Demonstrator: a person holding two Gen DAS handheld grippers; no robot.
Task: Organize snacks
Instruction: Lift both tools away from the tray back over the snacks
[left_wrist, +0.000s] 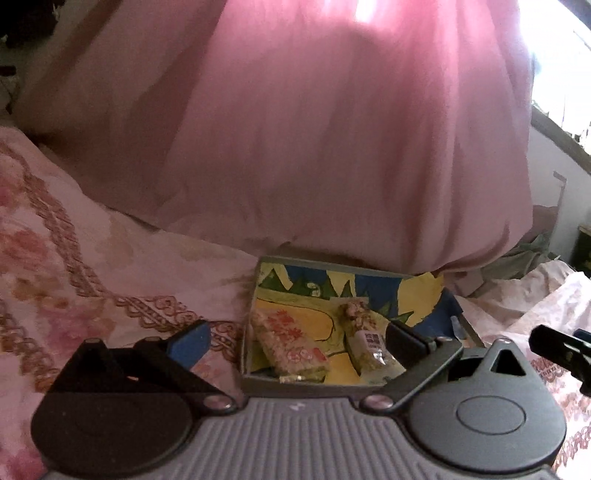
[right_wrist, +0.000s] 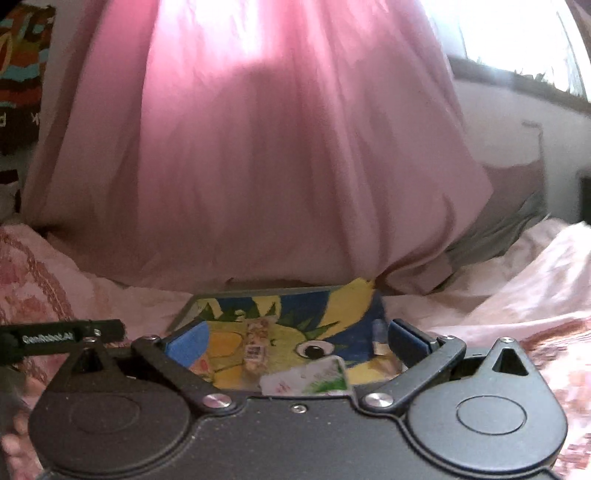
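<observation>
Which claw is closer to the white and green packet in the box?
Right. The packet lies just before the open right claw; the left claw is over the box's other end.

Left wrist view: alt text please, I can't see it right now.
The open, empty left hand-held gripper hovers over a shallow box with a yellow-and-blue cartoon lining, holding two wrapped snack bars. The box sits on a floral bedspread before a pink curtain.

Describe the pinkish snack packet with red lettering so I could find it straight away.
Find the big pink pillow on the floral bedspread; in front of it sits a shallow grey cardboard box with a yellow-and-blue cartoon lining. The flat pinkish packet with red lettering lies at its left side, broader than the slim barcode-labelled packet beside it.
</observation>
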